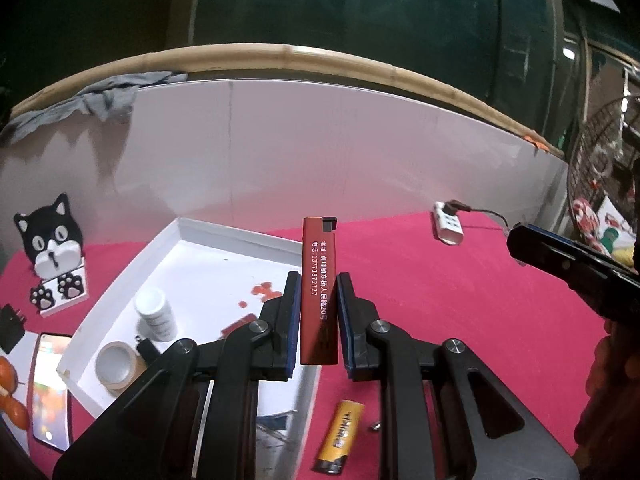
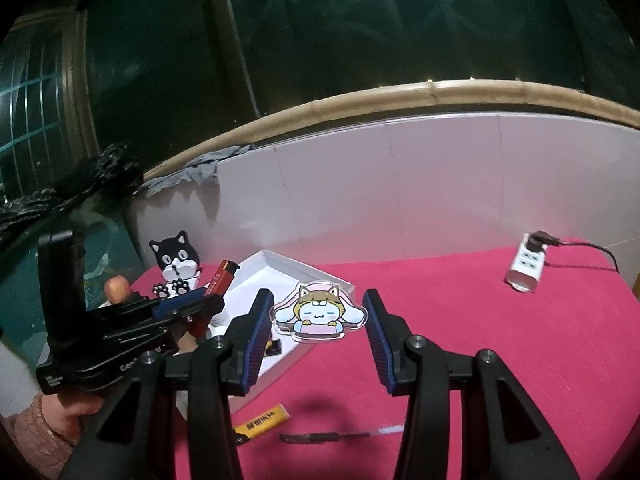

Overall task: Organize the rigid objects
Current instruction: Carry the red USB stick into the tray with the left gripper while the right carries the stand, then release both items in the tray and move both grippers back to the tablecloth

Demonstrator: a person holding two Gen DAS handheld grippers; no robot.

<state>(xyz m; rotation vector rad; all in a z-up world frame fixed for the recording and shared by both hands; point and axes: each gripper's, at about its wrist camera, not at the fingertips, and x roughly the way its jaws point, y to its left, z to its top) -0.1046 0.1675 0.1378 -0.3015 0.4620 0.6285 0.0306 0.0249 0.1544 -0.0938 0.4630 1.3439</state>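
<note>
- Over the white tray's [image 1: 224, 240] near right edge, the left gripper [image 1: 318, 312] is clamped on an upright red lighter [image 1: 318, 280].
- Inside the tray lie a tape roll [image 1: 116, 364] and a white bottle [image 1: 156, 314].
- On the red table [image 1: 460, 300], a yellow lighter [image 1: 340, 436] lies near the front edge and a white power strip [image 2: 526, 268] near the back.
- The right gripper [image 2: 318, 322] grips a flat cartoon acrylic figure [image 2: 318, 314] above the tray's right corner, tilted slightly down.
- A cat figurine [image 1: 50, 248] stands at the table's left back.

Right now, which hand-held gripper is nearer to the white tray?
Left. The left hand-held gripper, clamping the red lighter, hangs above the white tray; the right hand-held gripper hovers beside it.
</note>
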